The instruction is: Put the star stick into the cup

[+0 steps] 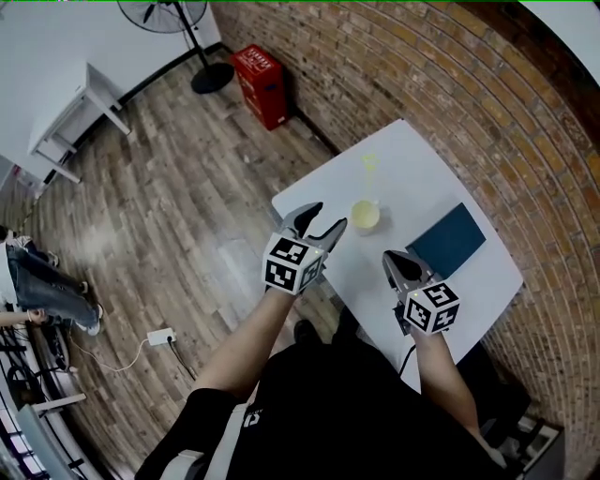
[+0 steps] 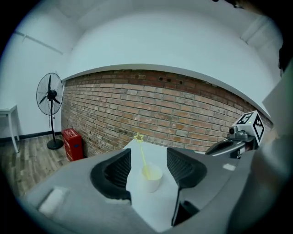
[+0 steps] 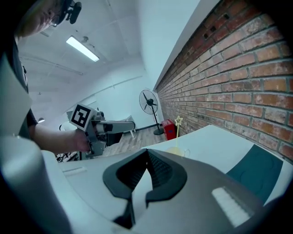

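Note:
A small white cup point(image 1: 365, 216) stands on the white table point(image 1: 422, 169), and the yellow star stick point(image 1: 369, 166) stands in it, star end up and leaning away from me. My left gripper point(image 1: 327, 217) hovers just left of the cup with its jaws open and nothing between them. In the left gripper view the cup point(image 2: 152, 177) and the stick point(image 2: 141, 153) show beyond the gap of the open gripper point(image 2: 149, 161). My right gripper point(image 1: 395, 260) is over the table's near part, jaws shut and empty point(image 3: 147, 161). Its view shows the star stick point(image 3: 178, 122) farther off.
A dark teal book point(image 1: 450, 239) lies on the table's right side, next to the right gripper. A brick wall point(image 1: 422, 66) runs behind the table. On the wooden floor are a red box point(image 1: 262, 84), a standing fan point(image 1: 173, 14) and a power strip point(image 1: 161, 336).

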The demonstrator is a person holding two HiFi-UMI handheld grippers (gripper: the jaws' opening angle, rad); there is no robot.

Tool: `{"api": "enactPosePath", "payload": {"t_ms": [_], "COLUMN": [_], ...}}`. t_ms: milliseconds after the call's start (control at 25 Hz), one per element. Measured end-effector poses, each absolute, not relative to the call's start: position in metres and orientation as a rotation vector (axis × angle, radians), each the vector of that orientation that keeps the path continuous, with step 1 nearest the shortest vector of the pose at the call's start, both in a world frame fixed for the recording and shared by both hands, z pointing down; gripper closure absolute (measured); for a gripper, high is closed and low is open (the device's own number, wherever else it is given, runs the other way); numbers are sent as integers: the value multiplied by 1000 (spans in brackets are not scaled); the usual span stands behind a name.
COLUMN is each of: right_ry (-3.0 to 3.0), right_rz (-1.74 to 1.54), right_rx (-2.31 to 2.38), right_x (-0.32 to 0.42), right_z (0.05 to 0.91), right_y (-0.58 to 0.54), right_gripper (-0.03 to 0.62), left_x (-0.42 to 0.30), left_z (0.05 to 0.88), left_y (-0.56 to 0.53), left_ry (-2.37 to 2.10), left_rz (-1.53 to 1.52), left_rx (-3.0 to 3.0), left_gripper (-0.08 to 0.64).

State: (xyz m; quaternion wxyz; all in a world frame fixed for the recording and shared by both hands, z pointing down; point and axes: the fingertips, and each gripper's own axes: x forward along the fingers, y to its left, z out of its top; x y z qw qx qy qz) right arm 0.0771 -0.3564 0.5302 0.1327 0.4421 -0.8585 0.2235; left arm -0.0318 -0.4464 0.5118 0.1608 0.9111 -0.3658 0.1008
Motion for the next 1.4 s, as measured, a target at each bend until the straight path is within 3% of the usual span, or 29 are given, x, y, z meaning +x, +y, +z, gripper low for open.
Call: {"api": "enactPosePath", "payload": {"t_ms": [200,480,1000,1400], "right_ry": [-2493,-2537,-2619,-2751], "right_rz": [610,565,464,397], "right_rx": [1290,1302,1305,1358], "right_x": [57,24,23,65], "right_z": [517,494,455,412], "right_y": [-347,-337,-335,-337], "right_gripper": [592,592,592,592], "left_x": [-68,-117,-137,-105], "left_z": [498,493,476,445], "left_y": [-427,-407,-389,-384], "left_ry": [-1088,-1158,-1195,-1223], "left_rz": [246,222,213,194], "left_rx": [2605,2584,2554,2600], "left_gripper": [359,549,551,551]}}
